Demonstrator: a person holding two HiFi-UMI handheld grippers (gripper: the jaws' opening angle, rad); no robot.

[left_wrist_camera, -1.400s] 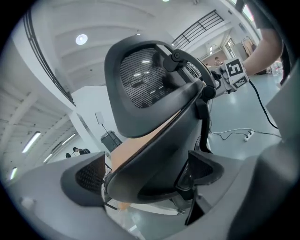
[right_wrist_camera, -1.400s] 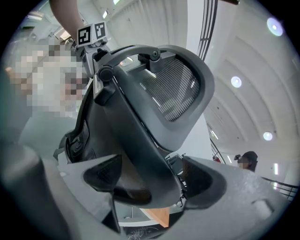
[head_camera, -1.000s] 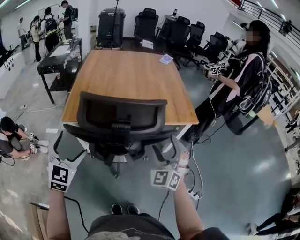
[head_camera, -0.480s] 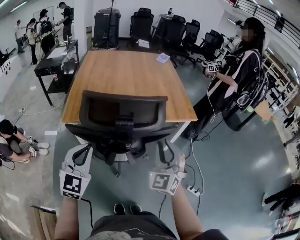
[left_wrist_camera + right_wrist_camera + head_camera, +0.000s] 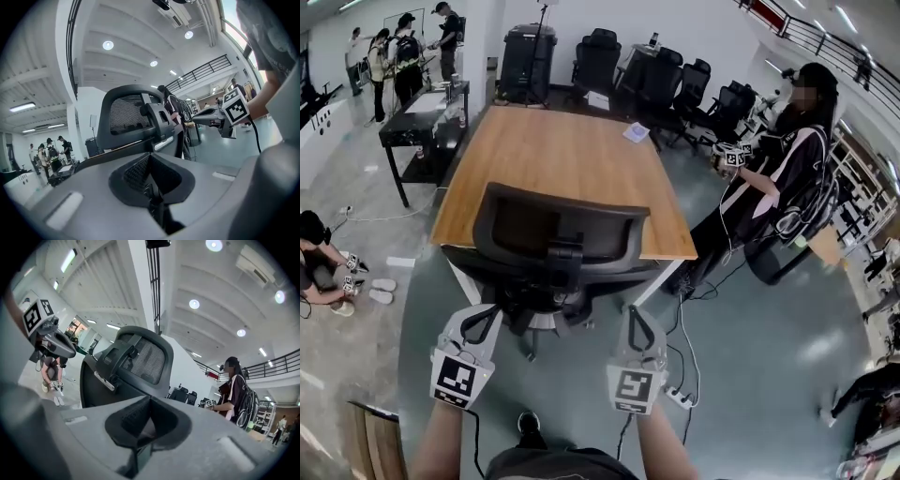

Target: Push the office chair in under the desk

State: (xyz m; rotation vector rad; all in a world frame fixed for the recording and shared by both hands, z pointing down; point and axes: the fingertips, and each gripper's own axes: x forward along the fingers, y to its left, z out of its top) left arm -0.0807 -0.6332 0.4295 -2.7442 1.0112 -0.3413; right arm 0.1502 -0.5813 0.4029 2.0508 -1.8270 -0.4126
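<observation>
1. The office chair (image 5: pixel 548 248) stands at the near edge of the counter (image 5: pixel 562 159), about midway along that edge. Its black mesh backrest is turned toward the wearer, so the seat faces the counter.
2. In the head view the top of the backrest overlaps the counter's near edge. How far the seat reaches under the counter cannot be told.
3. The left claw (image 5: pixel 483 317) sits just behind the chair's left rear and points roughly level at it. Its jaws are pressed fully together and hold nothing. In the left gripper view the backrest rises close ahead of the tips.
4. The right claw (image 5: pixel 635 317) sits just behind the chair's right rear, also about level. Its jaws have just been closing and now meet, with nothing between them.
5. Both claws are just beside the back of the seat. Whether either tip touches the chair cannot be told.
6. A pale sheet (image 5: pixel 636 132) lies on the wooden counter near its far right corner.
7. A person (image 5: pixel 783 178) stands beside the counter's right edge, holding grippers with marker cubes.
8. A cluster of black chairs (image 5: pixel 675 80) stands beyond the far edge. A dark side table (image 5: pixel 422 127) stands off the far left corner, with a group of people (image 5: pixel 403 52) behind it.
9. A crouching person (image 5: pixel 319 267) is on the grey floor (image 5: pixel 769 356) off the left edge. A power strip (image 5: pixel 680 398) lies on the floor near the right claw.
</observation>
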